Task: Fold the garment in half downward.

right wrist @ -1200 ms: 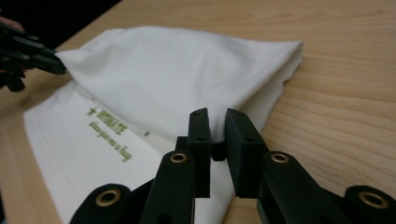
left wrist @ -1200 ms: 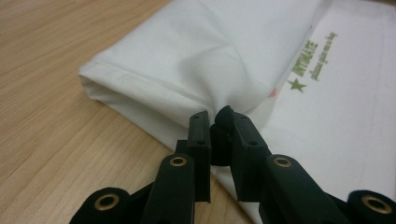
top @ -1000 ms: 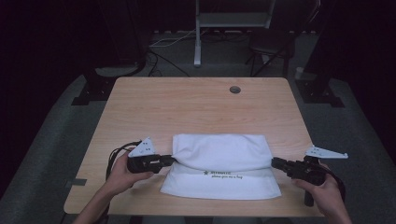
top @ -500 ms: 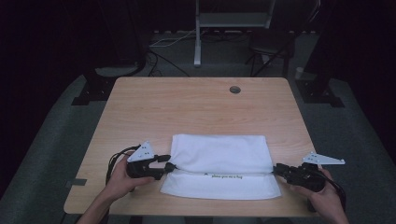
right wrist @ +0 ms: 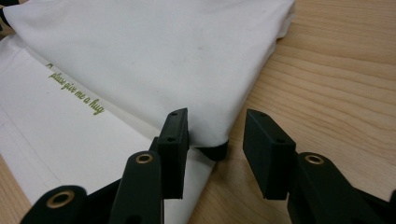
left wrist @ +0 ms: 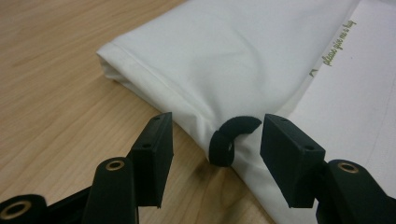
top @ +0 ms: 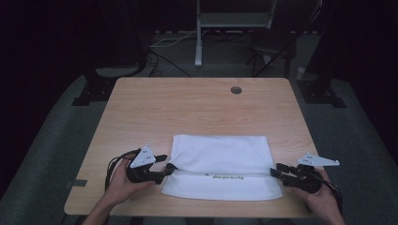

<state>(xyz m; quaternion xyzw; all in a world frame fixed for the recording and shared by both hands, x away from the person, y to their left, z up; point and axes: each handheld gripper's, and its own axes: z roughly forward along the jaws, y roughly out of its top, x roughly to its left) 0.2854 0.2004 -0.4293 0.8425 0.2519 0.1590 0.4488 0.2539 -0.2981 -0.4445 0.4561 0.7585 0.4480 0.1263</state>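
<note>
A white cloth bag [top: 220, 159] lies folded over itself near the table's front edge, with green lettering [top: 227, 177] on its lower layer. My left gripper [top: 165, 165] is at the fold's left end. Its jaws have just been opening and stand apart around a black strap loop [left wrist: 232, 137] without pressing it. At the fold's right end is my right gripper [top: 277, 169]. Its jaws have also just been opening, and the cloth corner [right wrist: 210, 126] and a black strap end [right wrist: 212, 150] sit loose between them. Both grippers lie low over the wooden table [top: 187, 108].
A round cable hole [top: 236, 90] sits near the table's far edge. Beyond the table stand a white metal stand [top: 198, 37] and dark equipment on the floor. Both hands rest close to the table's front edge [top: 187, 212].
Both grippers' jaws have opened and let go of the fold's ends. The folded top layer now lies flat on the lower layer. The hands have hardly moved.
</note>
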